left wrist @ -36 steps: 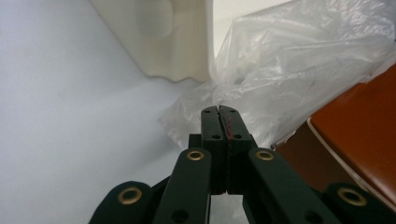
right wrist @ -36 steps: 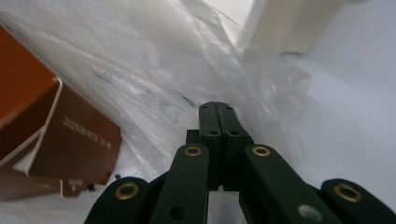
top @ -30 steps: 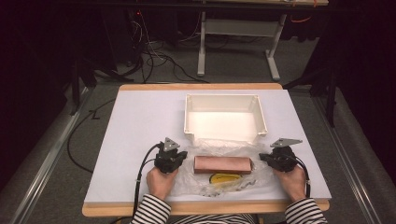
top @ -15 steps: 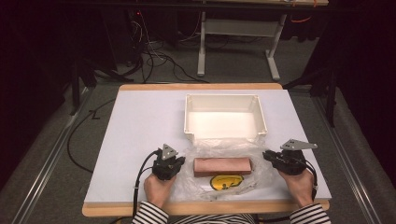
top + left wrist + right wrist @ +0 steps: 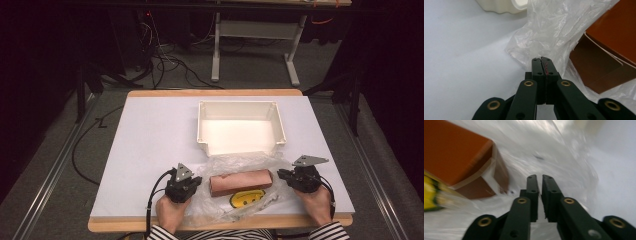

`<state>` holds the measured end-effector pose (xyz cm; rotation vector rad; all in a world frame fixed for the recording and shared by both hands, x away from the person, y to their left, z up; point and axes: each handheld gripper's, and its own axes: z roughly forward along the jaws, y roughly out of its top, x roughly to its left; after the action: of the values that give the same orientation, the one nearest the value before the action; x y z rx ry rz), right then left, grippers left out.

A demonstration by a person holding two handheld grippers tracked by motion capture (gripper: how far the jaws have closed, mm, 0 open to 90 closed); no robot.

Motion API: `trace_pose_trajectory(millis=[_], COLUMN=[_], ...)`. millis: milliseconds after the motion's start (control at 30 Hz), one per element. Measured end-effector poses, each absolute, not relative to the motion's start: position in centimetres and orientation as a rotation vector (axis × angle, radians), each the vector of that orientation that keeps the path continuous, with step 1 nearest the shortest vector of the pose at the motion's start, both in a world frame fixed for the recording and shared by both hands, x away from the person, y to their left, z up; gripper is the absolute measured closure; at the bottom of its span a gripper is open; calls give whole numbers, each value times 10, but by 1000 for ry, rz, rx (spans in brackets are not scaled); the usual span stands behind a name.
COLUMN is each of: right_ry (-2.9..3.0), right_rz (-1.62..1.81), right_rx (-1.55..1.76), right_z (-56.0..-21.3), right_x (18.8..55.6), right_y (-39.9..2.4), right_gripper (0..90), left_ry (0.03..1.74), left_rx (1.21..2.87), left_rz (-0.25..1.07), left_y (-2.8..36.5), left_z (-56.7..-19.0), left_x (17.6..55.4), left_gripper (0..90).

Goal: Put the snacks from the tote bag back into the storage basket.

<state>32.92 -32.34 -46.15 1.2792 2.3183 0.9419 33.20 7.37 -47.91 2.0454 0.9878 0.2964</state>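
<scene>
Overhead, the high view lists a brown box (image 5: 240, 182) lying lengthwise left to right, low centre of frame, inside a clear plastic bag (image 5: 235, 165); a yellow label (image 5: 247, 198) sits just below it. White bin (image 5: 241, 128) above: bare inside. Closer, the left gripper (image 5: 541, 58) has its jaws pressed together at the bag's edge. Right gripper (image 5: 538, 176): jaws just closing, a narrow gap left, bag film lying beneath them, blurred.

Brown box (image 5: 241, 182); clear bag (image 5: 235, 165); white bin (image 5: 241, 145)
</scene>
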Motion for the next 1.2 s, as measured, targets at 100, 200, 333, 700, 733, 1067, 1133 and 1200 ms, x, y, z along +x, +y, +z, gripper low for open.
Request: trace_pose_trajectory(millis=[100,200,333,700,733,1067,1133,1200], right_ry=[2303,2273,2289,2195,2188,2248,2275,2299], right_rz=[918,906,887,1116,1116,1084,1067,1051], right_rx=[1326,1349,1330,1193,1184,1249,1260,1260], right_z=[-470,-471,-468,-423,-420,-433,-440,-446], right_x=[332,334,332,320,323,361,364,365], right_y=[-331,-338,-334,-325,-324,-307,-305,-305], right_gripper=[899,900,854,601,581,607,701,795], left_ry=[1007,1031,1031,1019,1015,1008,1008,987], left_rx=[2049,2064,2087,2021,2022,2028,2053,2077], left_rz=[323,356,388,337,336,238,227,233], left_y=[76,77,73,67,64,48,45,42], left_z=[-480,-480,-476,-453,-452,-464,-468,-470], left_x=[336,346,352,360,362,383,386,387], left_gripper=[900,900,881,498,487,520,566,664])
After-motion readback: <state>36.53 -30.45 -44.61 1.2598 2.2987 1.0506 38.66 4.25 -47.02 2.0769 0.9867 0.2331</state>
